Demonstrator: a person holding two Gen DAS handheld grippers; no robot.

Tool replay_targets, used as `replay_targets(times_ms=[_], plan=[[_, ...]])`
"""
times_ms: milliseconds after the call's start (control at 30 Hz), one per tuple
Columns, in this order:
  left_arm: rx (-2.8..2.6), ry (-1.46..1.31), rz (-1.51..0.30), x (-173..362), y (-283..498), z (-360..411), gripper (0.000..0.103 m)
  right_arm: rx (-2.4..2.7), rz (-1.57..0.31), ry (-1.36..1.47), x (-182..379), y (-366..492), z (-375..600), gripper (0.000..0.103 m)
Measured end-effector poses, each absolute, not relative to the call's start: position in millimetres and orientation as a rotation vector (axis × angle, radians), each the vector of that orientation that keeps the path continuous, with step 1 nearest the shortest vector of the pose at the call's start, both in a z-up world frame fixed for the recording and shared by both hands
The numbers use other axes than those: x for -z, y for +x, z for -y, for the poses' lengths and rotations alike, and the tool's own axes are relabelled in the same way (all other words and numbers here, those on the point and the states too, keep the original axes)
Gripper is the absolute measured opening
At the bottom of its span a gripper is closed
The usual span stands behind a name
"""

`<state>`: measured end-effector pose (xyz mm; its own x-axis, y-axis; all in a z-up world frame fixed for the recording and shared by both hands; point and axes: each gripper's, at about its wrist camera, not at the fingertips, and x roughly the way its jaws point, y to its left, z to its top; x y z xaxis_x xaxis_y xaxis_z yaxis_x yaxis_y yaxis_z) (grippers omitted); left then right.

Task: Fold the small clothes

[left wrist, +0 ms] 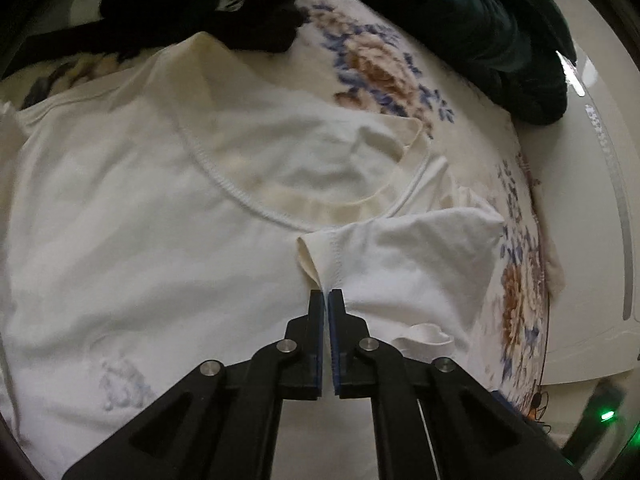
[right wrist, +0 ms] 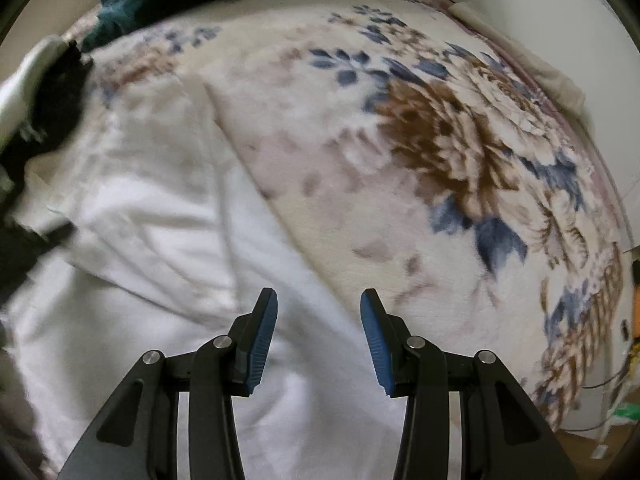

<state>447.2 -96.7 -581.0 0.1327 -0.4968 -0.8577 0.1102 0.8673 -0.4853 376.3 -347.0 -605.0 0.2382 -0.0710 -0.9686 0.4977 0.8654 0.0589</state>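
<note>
A white T-shirt (left wrist: 140,220) lies spread on a floral blanket (left wrist: 380,68), its neckline toward the far middle. My left gripper (left wrist: 325,294) is shut on the shirt's sleeve (left wrist: 400,256), pinching the hem near the shoulder seam and holding it folded over toward the body. In the right wrist view the same white shirt (right wrist: 160,280) covers the left half of the frame. My right gripper (right wrist: 318,300) is open and empty, hovering over the shirt's edge where it meets the blanket (right wrist: 440,140).
A dark green garment (left wrist: 480,20) and a black garment (left wrist: 192,4) are piled at the far edge of the blanket. A white appliance (left wrist: 600,200) stands to the right. The bed's edge and cables (right wrist: 624,360) lie at the right.
</note>
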Motion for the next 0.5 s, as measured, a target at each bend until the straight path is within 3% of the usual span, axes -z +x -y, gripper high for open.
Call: replay_targets(times_ms=[200,400,467,500], plan=[[0.331,-0.323,-1.393,577,439,61,0.003,0.293,-1.233,0.614,610,418,343,0.046],[0.185,-0.324,-1.417,574,432,28,0.004,0.106,-1.361,0.59,633,429,294,0.046],[0.183,-0.296,-1.401,570,429,26,0.018,0.034,-1.402,0.533,632,415,272,0.046],[0.193,-0.291,-1.396,568,429,25,0.039,-0.005,-1.43,0.519,632,407,262,0.046]])
